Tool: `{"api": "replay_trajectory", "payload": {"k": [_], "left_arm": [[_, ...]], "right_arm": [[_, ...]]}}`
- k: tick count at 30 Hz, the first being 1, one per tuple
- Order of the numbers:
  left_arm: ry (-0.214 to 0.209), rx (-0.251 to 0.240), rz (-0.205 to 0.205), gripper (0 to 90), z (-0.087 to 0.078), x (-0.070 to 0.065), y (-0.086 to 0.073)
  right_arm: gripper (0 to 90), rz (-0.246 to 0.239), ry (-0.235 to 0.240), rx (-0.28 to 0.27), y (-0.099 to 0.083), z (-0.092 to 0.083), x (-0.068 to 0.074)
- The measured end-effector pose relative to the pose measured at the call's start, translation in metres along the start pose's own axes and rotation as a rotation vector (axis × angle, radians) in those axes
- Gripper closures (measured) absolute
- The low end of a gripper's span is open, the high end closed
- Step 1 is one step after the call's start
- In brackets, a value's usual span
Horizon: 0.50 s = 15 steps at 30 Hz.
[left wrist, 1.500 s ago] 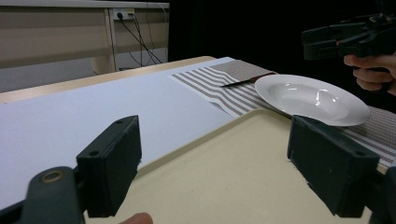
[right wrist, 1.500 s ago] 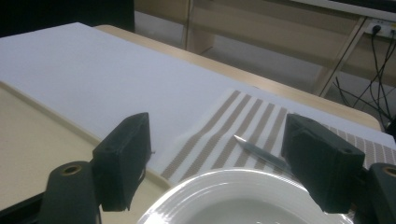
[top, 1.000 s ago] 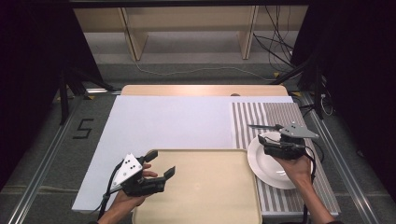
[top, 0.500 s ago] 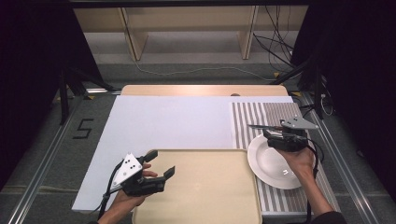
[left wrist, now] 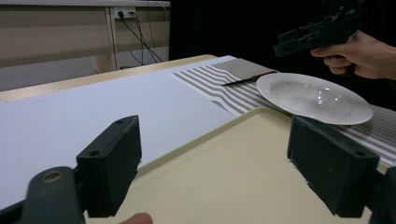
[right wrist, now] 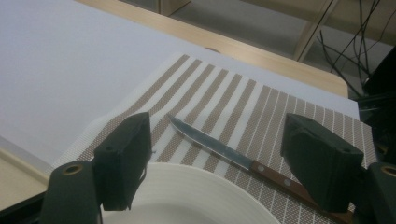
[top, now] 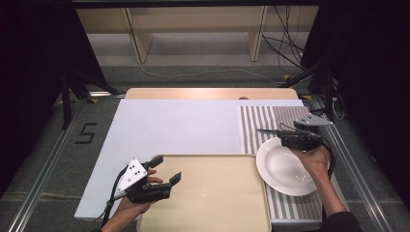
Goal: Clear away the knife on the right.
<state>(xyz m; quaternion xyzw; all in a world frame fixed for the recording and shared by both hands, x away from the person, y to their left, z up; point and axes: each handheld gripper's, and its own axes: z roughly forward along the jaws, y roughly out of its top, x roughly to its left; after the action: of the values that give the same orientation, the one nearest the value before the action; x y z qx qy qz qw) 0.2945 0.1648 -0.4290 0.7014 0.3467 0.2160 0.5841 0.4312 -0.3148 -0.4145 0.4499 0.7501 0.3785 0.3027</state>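
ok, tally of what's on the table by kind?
plate: 1
knife: 1
tray: 1
striped placemat: 1
Total: 4

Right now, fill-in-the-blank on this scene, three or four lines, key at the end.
1. The knife lies on the ___ placemat.
2. The white plate sits to the ___ of the beige tray in the high view.
3. The right gripper, jaws open, hovers over the ___.
4. The left gripper has its jaws ___ over the tray.

Missing words: striped; right; knife; open
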Motion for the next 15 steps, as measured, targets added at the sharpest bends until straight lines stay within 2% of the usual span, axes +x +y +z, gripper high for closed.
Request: {"api": "replay_trajectory", "payload": {"k": [9,12,15], "left_arm": [[0.002,0.001,-0.001,17.4,0.0,0.0,0.0],[0.004,0.002,-0.002,17.4,0.0,0.0,0.0],[0.003,0.002,-0.003,17.4,0.0,0.001,0.0]], "right_arm": [[25.8,-0.003,0.008,0.04,0.006,0.004,-0.008],[25.8,0.026,0.006,0.054,0.008,0.007,-0.017],[25.8,0.032,0.005,0.08,0.007,0.012,-0.021]]}}
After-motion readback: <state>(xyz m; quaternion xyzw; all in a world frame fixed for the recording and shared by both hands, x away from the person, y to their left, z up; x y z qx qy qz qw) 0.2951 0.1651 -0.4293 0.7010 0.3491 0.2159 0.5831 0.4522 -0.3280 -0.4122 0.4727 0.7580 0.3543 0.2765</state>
